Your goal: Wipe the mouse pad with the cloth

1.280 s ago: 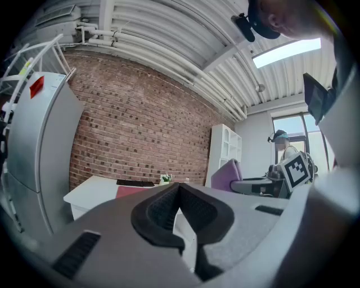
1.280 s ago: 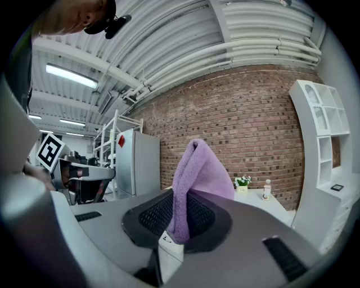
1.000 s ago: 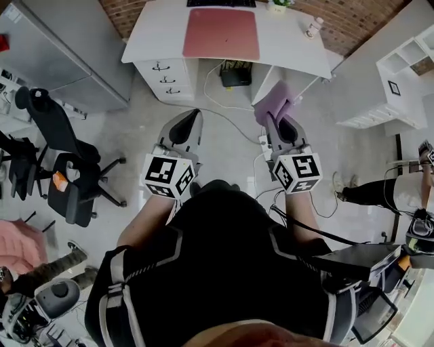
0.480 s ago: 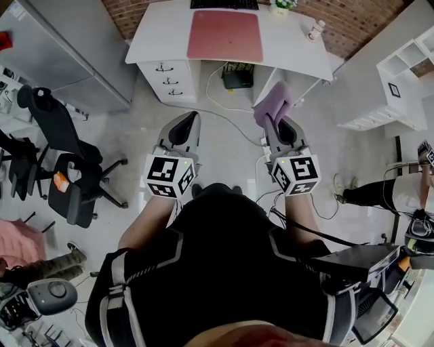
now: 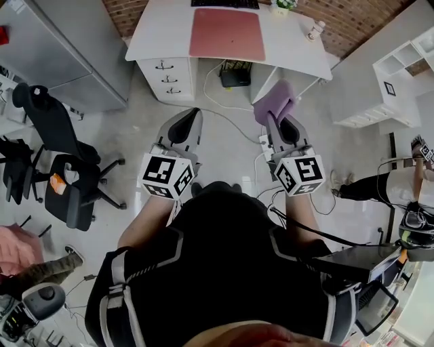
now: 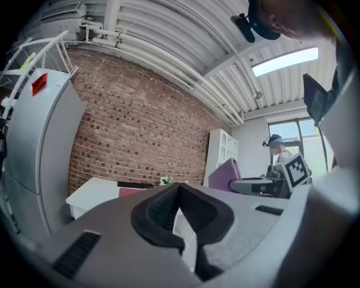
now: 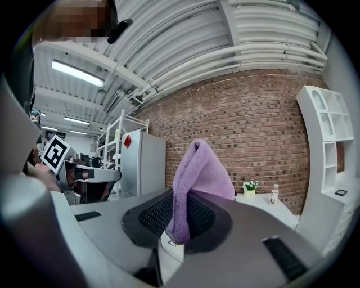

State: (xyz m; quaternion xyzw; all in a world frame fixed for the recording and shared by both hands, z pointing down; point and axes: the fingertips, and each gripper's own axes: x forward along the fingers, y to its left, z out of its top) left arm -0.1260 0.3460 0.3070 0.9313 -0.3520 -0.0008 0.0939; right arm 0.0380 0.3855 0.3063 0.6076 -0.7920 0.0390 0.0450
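The red mouse pad (image 5: 227, 34) lies on a white desk (image 5: 156, 37) at the top of the head view, well ahead of both grippers. My right gripper (image 5: 277, 119) is held over the floor, shut on a folded purple cloth (image 5: 274, 101) that stands up from its jaws. In the right gripper view the cloth (image 7: 198, 171) is pinched between the black pads. My left gripper (image 5: 190, 115) is level with it to the left, shut and holding nothing; its pads (image 6: 163, 209) meet at the tip. The mouse pad (image 6: 132, 192) shows as a thin pink strip in the left gripper view.
Black office chairs (image 5: 68, 169) stand at the left by a grey cabinet (image 5: 61, 54). White shelves (image 5: 400, 74) line the right wall. Cables (image 5: 234, 115) cross the floor, and a black box (image 5: 235, 73) sits under the desk. A keyboard (image 5: 224, 3), plant (image 5: 280, 5) and bottle (image 5: 313, 28) are on the desk.
Both grippers hold the same pose, the cloth still pinched. The view has shifted slightly so the desk sits a little further right. A person at the lower left has moved off toward the edge.
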